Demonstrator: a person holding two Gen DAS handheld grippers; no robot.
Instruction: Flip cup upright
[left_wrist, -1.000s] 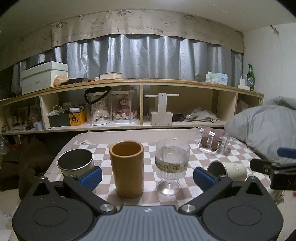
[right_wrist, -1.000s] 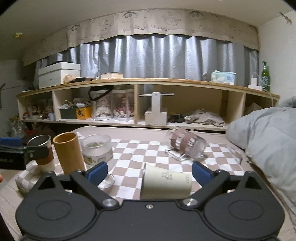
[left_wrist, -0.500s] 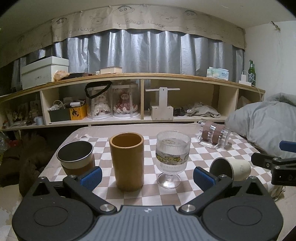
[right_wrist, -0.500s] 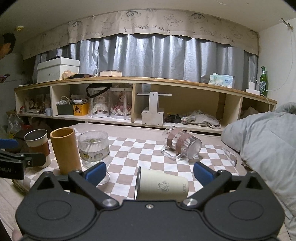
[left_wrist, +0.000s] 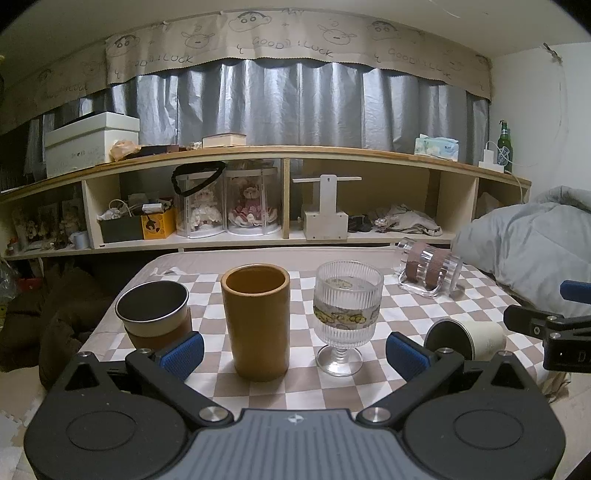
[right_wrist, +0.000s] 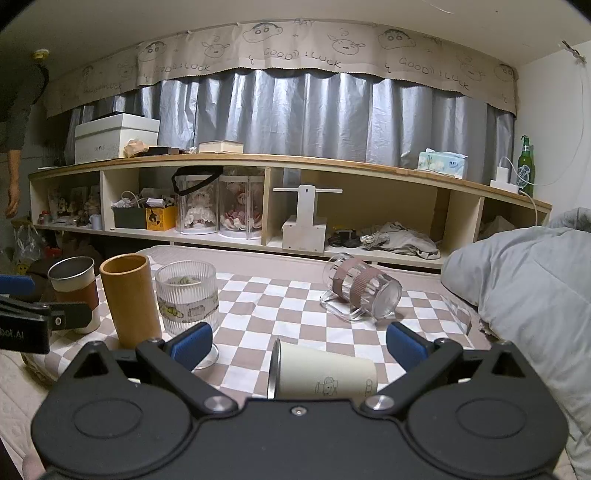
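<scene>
Right wrist view: right gripper spread wide, straddling tipped white cup at 6 o'clock for grasping; left gripper also released, idle.

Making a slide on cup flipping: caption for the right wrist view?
Open right gripper poised over a cream cup lying on its side on the checkered cloth.

Cloth: brown-and-white checks, covers the table.
Bamboo cup: upright, between the sleeved cup and the goblet.
Sleeved cup: upright, dark inside, brown band, at the cloth's left edge.
Goblet: ribbed glass on a stem, upright.
Glass mug: on its side, two brown bands, far right of the cloth.
Shelf: behind the table; holds doll cases, boxes, a green bottle.
Duvet: grey, at the right.
</scene>
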